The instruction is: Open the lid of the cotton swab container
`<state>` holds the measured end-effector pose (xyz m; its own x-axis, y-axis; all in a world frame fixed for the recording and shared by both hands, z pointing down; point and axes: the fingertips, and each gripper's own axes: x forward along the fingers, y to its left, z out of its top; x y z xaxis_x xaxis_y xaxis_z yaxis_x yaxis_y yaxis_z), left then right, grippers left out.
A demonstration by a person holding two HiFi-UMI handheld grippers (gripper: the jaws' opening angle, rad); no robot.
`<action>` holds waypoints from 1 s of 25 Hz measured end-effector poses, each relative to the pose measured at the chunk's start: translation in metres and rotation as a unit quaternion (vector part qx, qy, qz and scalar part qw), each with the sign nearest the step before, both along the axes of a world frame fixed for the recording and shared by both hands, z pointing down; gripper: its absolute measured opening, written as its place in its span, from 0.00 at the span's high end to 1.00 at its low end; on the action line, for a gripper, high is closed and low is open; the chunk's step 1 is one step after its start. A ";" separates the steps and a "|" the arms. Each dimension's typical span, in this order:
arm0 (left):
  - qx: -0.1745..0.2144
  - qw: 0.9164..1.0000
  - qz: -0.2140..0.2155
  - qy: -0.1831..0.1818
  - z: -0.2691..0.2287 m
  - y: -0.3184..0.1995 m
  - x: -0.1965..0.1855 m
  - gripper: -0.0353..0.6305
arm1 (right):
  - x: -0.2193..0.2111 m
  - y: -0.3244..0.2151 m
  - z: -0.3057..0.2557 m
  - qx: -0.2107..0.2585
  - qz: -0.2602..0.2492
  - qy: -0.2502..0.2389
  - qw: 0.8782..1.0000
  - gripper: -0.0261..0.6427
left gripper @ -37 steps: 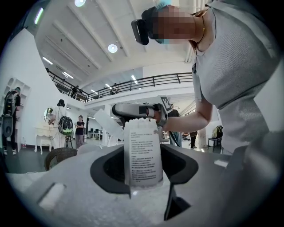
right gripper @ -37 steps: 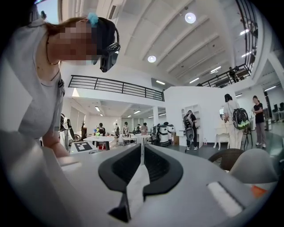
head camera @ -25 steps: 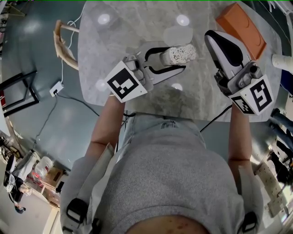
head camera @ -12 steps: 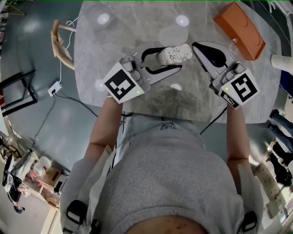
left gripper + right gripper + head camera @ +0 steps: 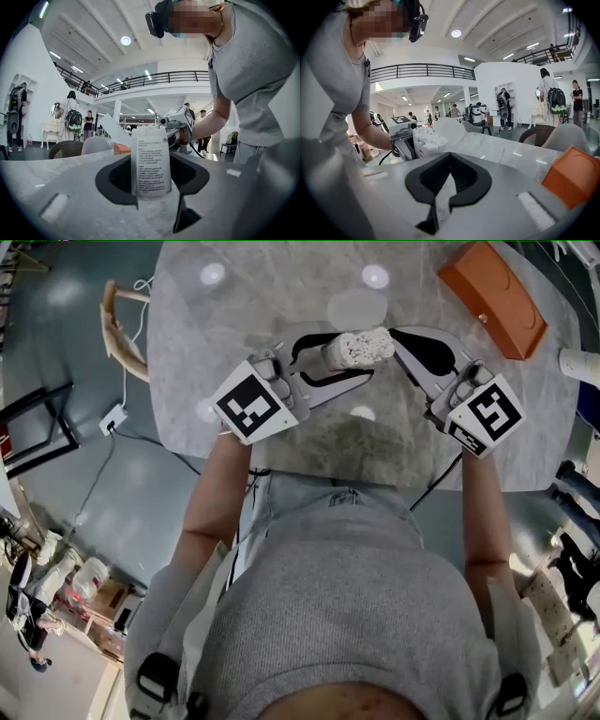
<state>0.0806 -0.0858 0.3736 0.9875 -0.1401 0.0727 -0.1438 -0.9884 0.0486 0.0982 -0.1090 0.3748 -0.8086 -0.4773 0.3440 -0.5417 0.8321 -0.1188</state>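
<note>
- Cotton swab container (image 5: 349,351) stands upright near the middle of the worktop (image 5: 187,334), label facing my left gripper's camera.
- Swab heads (image 5: 425,138) look bare on top. A pale translucent lid (image 5: 356,307) sits tipped back just beyond them on the far side. I can't tell if it's hinged on or lying loose.
- Step, my judgement: lid is popped or nearly fully open, so this is the tail end of the opening.
- Next move probably calls for a nudge with my right tip to push the lid all the way back, while the left keeps the body from tipping or sliding.
- Left gripper (image 5: 354,360) is clamped across the container's body, one jaw on each side, pads pressing.
- It points level, reaching in from my left, marker cube toward me.
- Right gripper (image 5: 397,335) has its jaws pressed together. A thin pale sliver shows in the seam; I can't tell what it is.
- It's angled slightly down from my right, tip just beside the container's top. I can't tell if it touches.
- Orange box (image 5: 494,298) sits well apart at the far right corner, not involved.
</note>
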 end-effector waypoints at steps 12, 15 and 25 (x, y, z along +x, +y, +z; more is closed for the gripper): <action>-0.013 0.997 0.021 -0.075 0.047 -0.003 0.014 0.63 | 0.012 0.008 0.035 -0.014 0.030 0.015 0.999 0.96; -0.010 0.994 0.031 -0.104 0.062 0.001 0.018 0.63 | 0.011 0.012 0.043 -0.016 0.024 0.022 0.999 0.96; -0.014 0.986 0.041 -0.161 0.094 0.006 0.021 0.63 | 0.009 0.017 0.068 -0.038 0.023 0.029 0.999 0.96</action>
<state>0.1016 -0.0797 0.4672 0.9206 -0.0543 0.3868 -0.0761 -0.9963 0.0412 0.1076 -0.0920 0.4429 -0.7647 -0.4838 0.4256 -0.5864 0.7964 -0.1483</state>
